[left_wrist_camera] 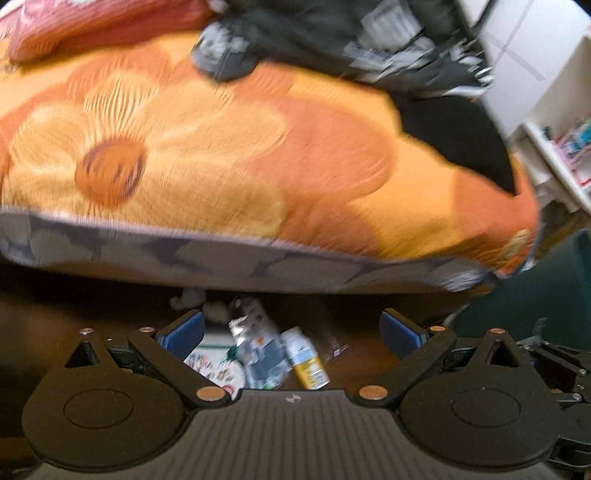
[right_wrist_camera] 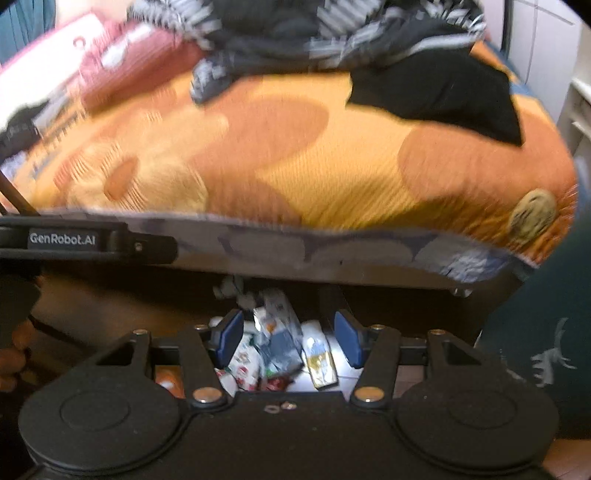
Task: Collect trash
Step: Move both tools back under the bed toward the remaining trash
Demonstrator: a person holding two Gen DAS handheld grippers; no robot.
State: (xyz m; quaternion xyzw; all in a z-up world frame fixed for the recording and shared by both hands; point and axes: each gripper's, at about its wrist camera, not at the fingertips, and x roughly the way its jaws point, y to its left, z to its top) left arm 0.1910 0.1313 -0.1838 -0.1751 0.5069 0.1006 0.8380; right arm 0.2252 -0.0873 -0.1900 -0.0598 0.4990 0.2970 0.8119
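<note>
Both the left claw (left_wrist_camera: pixel 291 334) and right claw (right_wrist_camera: pixel 289 338) gape empty over blurred trash (right_wrist_camera: pixel 280 347), half-hidden beneath them.

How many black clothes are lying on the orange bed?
2. A plain black one lies near the right edge of the orange bed. A black-and-grey patterned one is heaped at the far side. More may be hidden in that heap.
</note>
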